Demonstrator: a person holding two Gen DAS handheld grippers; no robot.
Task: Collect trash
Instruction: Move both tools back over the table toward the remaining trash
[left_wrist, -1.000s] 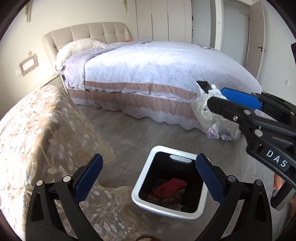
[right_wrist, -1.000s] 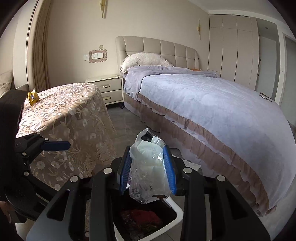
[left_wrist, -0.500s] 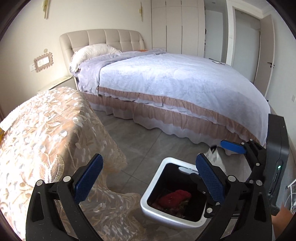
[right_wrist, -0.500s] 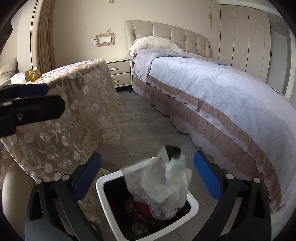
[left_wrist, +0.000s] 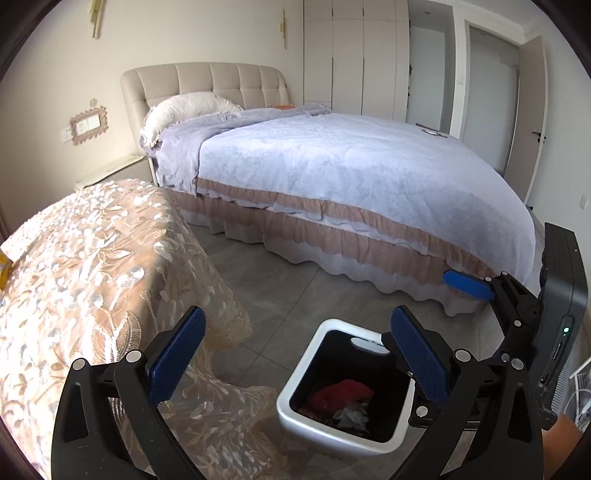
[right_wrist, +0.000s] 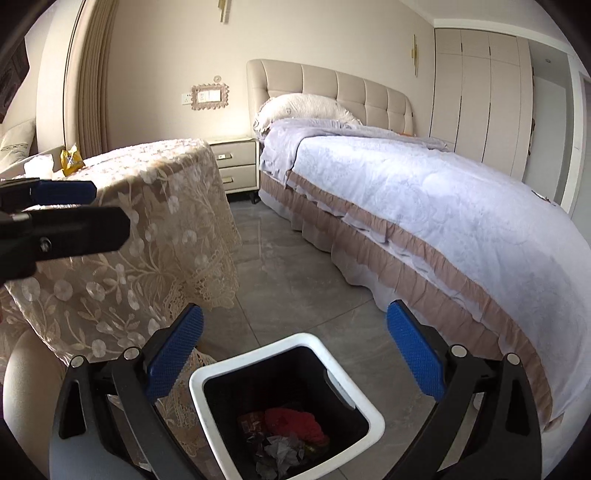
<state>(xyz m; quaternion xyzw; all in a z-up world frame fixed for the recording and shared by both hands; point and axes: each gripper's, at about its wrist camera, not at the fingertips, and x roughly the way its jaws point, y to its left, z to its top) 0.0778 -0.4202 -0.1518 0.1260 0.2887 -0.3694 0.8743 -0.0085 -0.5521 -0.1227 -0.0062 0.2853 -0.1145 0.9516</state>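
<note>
A white bin (right_wrist: 286, 400) with a black inside is seen on the grey floor (right_wrist: 291, 280), between a tabletop (right_wrist: 122, 206) draped in lace cloth and a bed (right_wrist: 424, 206). The right tool (right_wrist: 294, 354) is held above the bin with its blue pads spread wide and nothing between them. At the bottom of the bin a clear crumpled bag (right_wrist: 279, 452) is seen, lying against a red piece of trash (right_wrist: 299, 421) and some darker wrappers. From the left wrist view the same bin (left_wrist: 295, 391) is seen low and right of centre, with the red trash (left_wrist: 341, 391) and the pale bag (left_wrist: 351, 415) inside it. The left tool (left_wrist: 298, 356) is likewise held with its pads wide apart and empty; behind its right pad the right tool (left_wrist: 469, 284) is seen from the side, over the far edge of the bin. In the right wrist view the left tool (right_wrist: 66, 210) reaches in from the left edge, in front of the tabletop. On the far part of the tabletop a yellow packet (right_wrist: 72, 159) and a white crumpled item (right_wrist: 38, 164) are seen lying close together. A nightstand (right_wrist: 236, 168) stands between the tabletop and the bed's headboard.
</note>
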